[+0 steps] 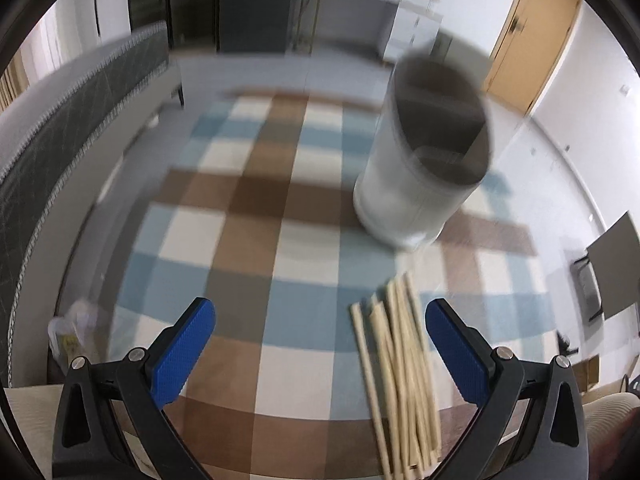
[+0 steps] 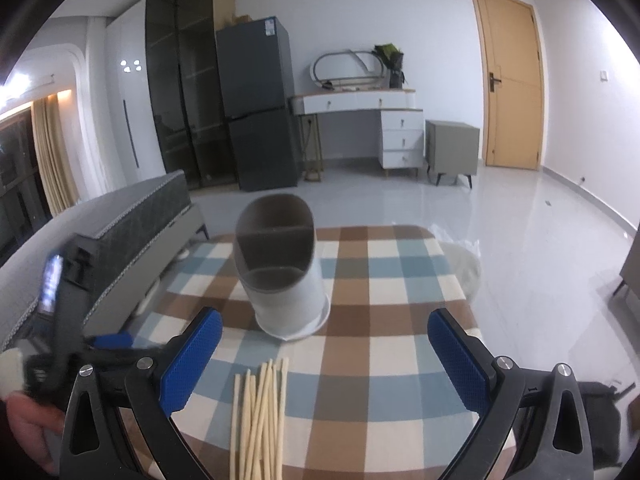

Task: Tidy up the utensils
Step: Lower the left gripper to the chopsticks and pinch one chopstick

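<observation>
1. My left hand-held gripper (image 1: 320,344) is spread wide, its blue fingers (image 1: 182,356) holding nothing, and it hangs over the checked tablecloth (image 1: 240,200) that covers the surface.
2. In the left wrist view the bundle of pale chopsticks (image 1: 400,368) lies flat on the cloth just inside my left gripper's right finger; I cannot tell whether the finger touches them.
3. The white utensil holder (image 1: 416,184) stands upright on the cloth beyond the chopsticks, near them but apart. Its grey inside is split by a divider into compartments, and both look empty. This view is blurred.
4. My right hand-held gripper (image 2: 324,356) is also spread wide with nothing between its blue fingers (image 2: 190,364).
5. In the right wrist view the chopsticks (image 2: 260,416) lie between the two fingers, nearer the left one, their tips fanned out toward the utensil holder (image 2: 284,268), which stands farther back on the tablecloth (image 2: 400,320).
6. At the left edge of the right wrist view my left gripper's black body (image 2: 68,320) shows, blurred, with my hand (image 2: 28,428) on it.
7. Behind the surface are a dark fridge (image 2: 260,108), a white dresser (image 2: 360,120) and a wooden door (image 2: 508,80).
</observation>
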`<state>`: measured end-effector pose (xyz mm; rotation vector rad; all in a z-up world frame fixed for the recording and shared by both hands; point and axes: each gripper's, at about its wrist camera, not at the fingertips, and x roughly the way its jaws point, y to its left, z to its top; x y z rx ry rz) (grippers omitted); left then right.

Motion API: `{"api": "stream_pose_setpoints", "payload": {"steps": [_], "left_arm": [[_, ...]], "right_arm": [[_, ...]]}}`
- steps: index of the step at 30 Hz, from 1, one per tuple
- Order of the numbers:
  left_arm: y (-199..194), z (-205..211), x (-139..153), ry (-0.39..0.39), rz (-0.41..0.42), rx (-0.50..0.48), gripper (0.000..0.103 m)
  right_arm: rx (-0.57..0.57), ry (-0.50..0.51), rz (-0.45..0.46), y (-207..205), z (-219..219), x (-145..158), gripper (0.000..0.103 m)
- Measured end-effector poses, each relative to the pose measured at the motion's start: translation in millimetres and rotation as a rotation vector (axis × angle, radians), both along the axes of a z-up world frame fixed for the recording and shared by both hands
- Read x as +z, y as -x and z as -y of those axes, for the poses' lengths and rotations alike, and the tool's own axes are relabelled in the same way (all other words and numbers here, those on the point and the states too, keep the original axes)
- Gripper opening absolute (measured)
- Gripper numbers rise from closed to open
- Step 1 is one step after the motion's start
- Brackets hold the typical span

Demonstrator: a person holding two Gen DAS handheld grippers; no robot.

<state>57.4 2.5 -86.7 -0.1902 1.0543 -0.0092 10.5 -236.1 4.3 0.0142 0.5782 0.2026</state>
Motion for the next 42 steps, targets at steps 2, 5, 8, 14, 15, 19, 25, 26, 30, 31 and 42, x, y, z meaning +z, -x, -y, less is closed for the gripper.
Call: {"api": "stream_pose_setpoints", "payload": {"steps": [2, 5, 8, 14, 15, 19, 25, 26, 30, 31, 42], "left_arm": [[-8, 1, -18, 0.011, -0.069, 0.007, 0.102], [-15, 6, -37, -0.016, -0.140, 0.002, 0.097], [-20, 11, -50, -0.029, -0.189, -0.009, 0.095], [-22, 23, -63, -0.114, -0.243, -0.033, 0.089], [-22, 24, -65, -0.126, -0.246, -0.032, 0.089], [-22, 31, -65, -0.147, -0.237, -0.043, 0.088], [-21, 42, -54, -0.129, -0.228, -0.076, 0.062], [-20, 45, -50, -0.131, -0.224, -0.095, 0.057], [-16, 53, -44, -0.125, -0.212, -0.138, 0.005], [-15, 52, -43, -0.113, -0.212, -0.136, 0.004], [0, 23, 4, 0.013, -0.001, -0.063, 0.002]], "right_arm": [[0.001, -0.005, -0.024, -5, 2, -4, 0.103], [-0.006, -0.018, -0.058, -12, 8, -9, 0.103], [-0.015, -0.051, -0.103, -20, 14, -15, 0.103], [-0.038, -0.154, -0.193, -34, 29, -27, 0.103], [-0.037, -0.160, -0.199, -34, 30, -28, 0.103], [-0.035, -0.154, -0.212, -35, 28, -30, 0.103], [-0.031, -0.162, -0.230, -37, 27, -32, 0.103], [-0.031, -0.159, -0.234, -37, 26, -33, 0.103], [-0.020, -0.150, -0.255, -39, 24, -37, 0.103], [-0.015, -0.148, -0.263, -40, 22, -39, 0.103], [0.029, -0.172, -0.414, -51, 8, -69, 0.082]]}}
